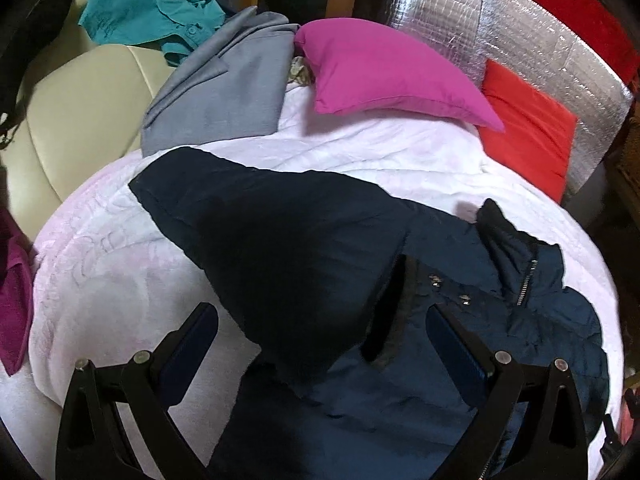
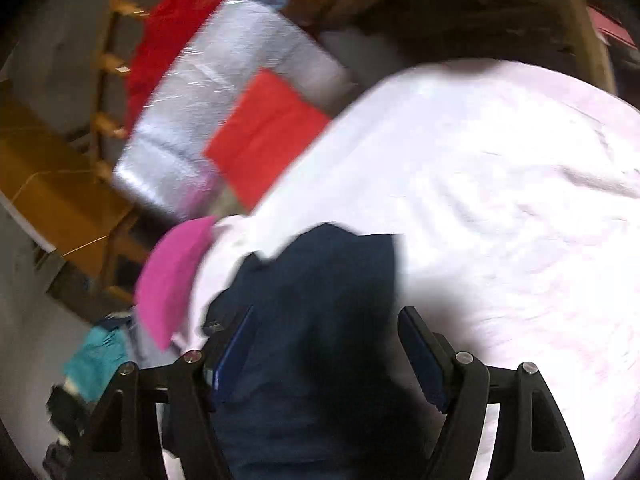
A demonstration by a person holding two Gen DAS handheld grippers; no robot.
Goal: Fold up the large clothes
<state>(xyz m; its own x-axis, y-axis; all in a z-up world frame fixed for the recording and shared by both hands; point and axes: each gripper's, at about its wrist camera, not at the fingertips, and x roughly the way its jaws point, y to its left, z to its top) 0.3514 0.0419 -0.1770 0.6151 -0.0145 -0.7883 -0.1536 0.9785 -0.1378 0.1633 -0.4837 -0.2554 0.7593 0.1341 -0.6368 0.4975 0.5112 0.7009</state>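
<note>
Left gripper point(image 1: 322, 334): fingers spread wide, nothing pinched. Jacket point(image 1: 304, 256), dark navy, lies under and between them; right finger point(image 1: 456, 348) over the blue quilted part, left finger point(image 1: 192, 340) over the white bedcover point(image 1: 100, 280) just off the jacket's edge. Snaps point(image 1: 434, 280) just ahead of the right finger; zipper point(image 1: 526, 282) further out on that side, by the raised collar. Ahead of the fingers a sleeve or flap runs off to the left across the bedcover. Beyond: magenta pillow point(image 1: 384, 76), red cushion point(image 1: 528, 128) to its right, grey garment point(image 1: 224, 88) to its left, teal shirt point(image 1: 148, 4) on a cream sofa point(image 1: 80, 112) further left.

Right gripper point(image 2: 326, 340): view blurred. Fingers apart, released; jacket point(image 2: 320, 312) fills the gap between them and extends a little ahead. Whether fabric touches the pads, cannot tell. Bedcover point(image 2: 500, 200) ahead and right; pillow point(image 2: 172, 276) left of the left finger; red cushion point(image 2: 264, 132) further out, ahead-left.
</note>
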